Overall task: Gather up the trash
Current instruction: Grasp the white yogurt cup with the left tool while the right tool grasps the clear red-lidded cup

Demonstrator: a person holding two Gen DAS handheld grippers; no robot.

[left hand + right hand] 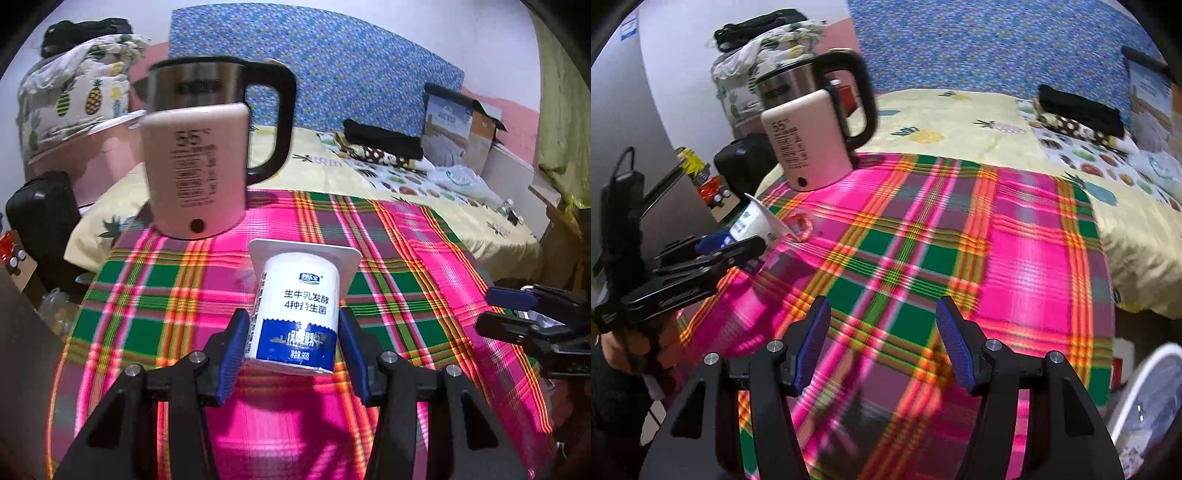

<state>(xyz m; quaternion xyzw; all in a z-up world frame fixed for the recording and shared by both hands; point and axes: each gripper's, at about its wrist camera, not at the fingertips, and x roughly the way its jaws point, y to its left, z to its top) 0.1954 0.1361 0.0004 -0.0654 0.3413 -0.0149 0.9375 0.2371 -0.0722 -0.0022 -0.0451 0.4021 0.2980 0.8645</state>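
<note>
A white and blue yogurt cup (299, 314) with Chinese print sits between the blue pads of my left gripper (293, 339). The pads press both its sides, and it is held over the plaid cloth (406, 295). The cup also shows in the right wrist view (755, 221), tilted in the left gripper (731, 243) at the left edge. A small pink lid or foil (801, 225) lies on the cloth beside it. My right gripper (882, 343) is open and empty above the plaid cloth (1015, 258). It shows in the left wrist view at the right edge (517, 314).
A pink and steel electric kettle (207, 155) with a black handle stands at the cloth's far left corner. A bed with yellow fruit-print sheets (332, 173) lies behind. A white bin (1145, 406) with trash sits at the lower right in the right wrist view. A black bag (40, 214) stands on the left.
</note>
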